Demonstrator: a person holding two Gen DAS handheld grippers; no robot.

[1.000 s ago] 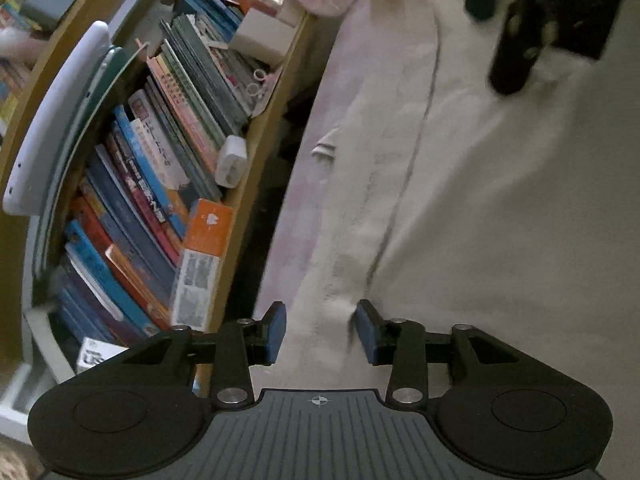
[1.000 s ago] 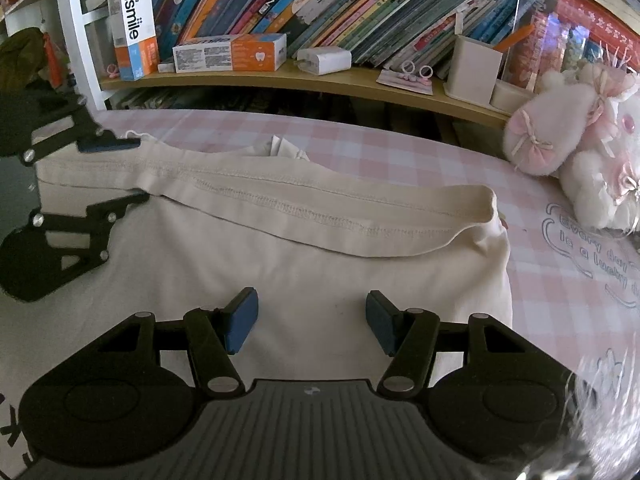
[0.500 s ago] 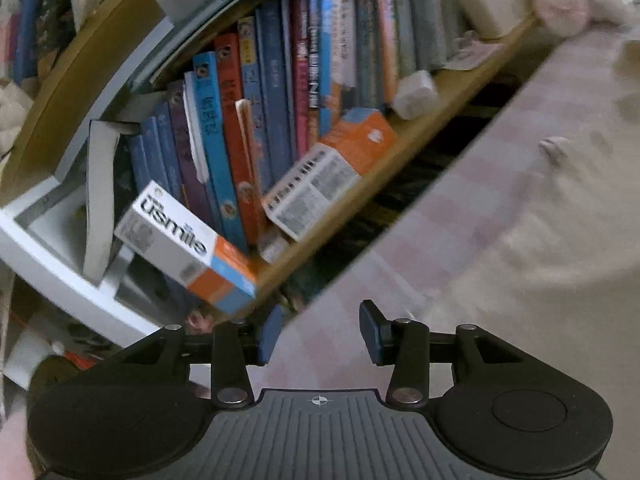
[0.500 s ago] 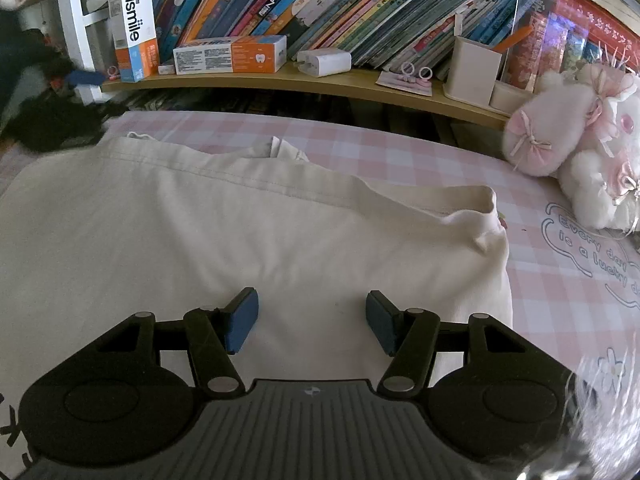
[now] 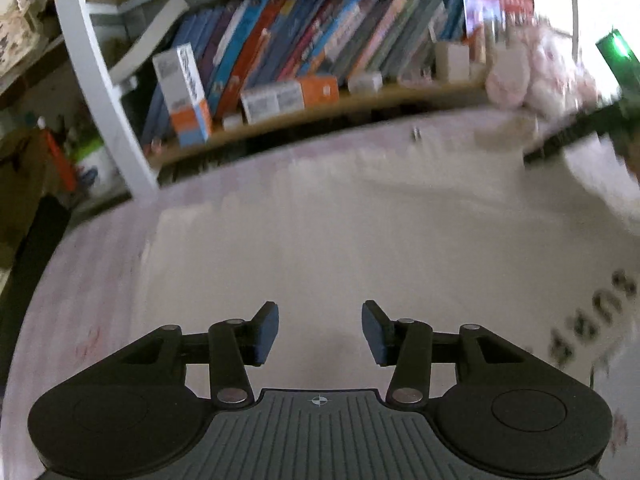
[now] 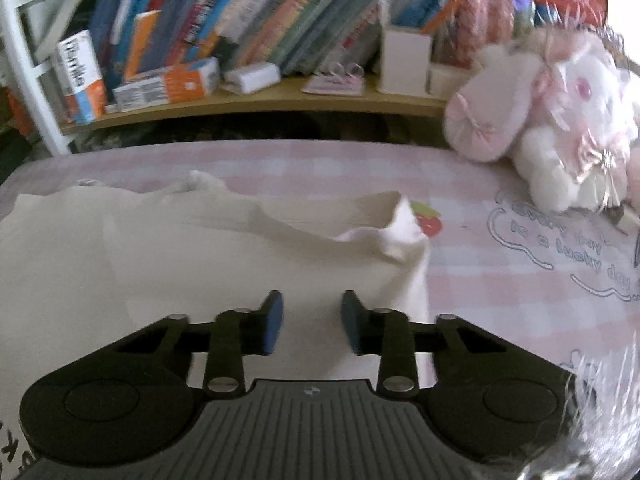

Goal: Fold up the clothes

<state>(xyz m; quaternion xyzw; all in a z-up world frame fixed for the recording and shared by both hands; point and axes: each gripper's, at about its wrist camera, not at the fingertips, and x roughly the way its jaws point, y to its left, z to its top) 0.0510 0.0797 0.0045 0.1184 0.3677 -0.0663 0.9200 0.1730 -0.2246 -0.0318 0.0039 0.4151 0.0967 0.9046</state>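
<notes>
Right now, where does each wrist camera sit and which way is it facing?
Left wrist: behind the open left gripper, low over the cream garment, facing the bookshelf; only its own fingers show.
Right wrist: behind the open right gripper, above the garment's right edge, facing the shelf and pink plush toy; only its fingers show.
Shared: garment, bookshelf, orange-and-white box, plush.

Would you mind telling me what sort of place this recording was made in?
Probably a child's bedroom or study corner at home. A cream garment lies on a pink checked cloth, a shelf of books runs behind it, and a pink and white plush toy sits at the right.
</notes>
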